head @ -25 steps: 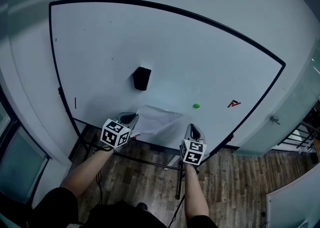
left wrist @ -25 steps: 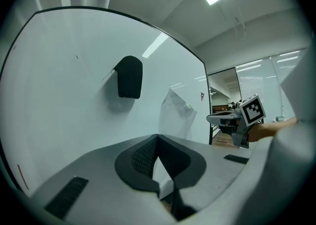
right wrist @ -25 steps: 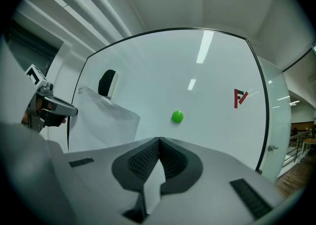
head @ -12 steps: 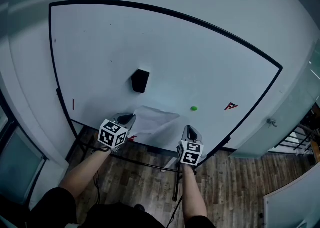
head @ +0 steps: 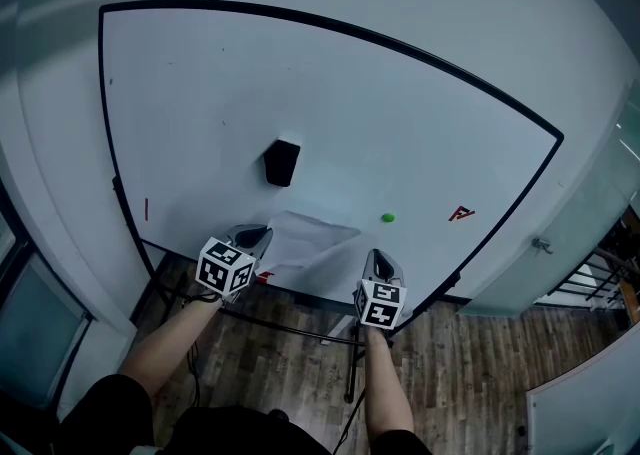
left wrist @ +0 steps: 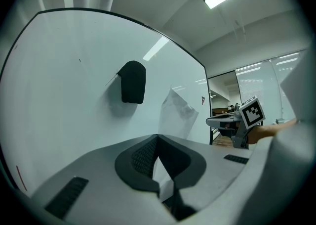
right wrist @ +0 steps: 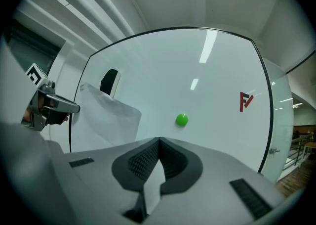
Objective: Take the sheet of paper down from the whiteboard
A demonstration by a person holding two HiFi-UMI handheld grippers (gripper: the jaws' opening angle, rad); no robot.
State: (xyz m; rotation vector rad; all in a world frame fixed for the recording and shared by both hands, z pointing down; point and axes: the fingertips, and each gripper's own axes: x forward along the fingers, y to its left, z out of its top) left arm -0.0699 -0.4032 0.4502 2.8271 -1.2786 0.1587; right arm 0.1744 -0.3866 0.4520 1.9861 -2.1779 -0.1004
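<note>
- The sheet of paper hangs low on the whiteboard, below and to the right of the black eraser. It bows out from the surface instead of lying flat against it.
- The left claw is clenched on the sheet's left edge. In the left gripper view the paper runs straight into the meeting pads.
- The right claw is clenched too, and it is just beside the sheet's right corner without touching it. A pale sliver shows behind its pads, and I cannot tell whether that is paper.
- The round green magnet sits on the bare board to the right of the sheet and clear of it. Nothing visible pins the paper.
- Step in hand, as I judge it: the sheet is gripped and seems free of the board, so what remains is carrying it off.
- The next move calls for drawing the left claw back from the board and downward with a firm pinch. The path should keep clear of the eraser so the thin sheet neither snags nor tears.
</note>
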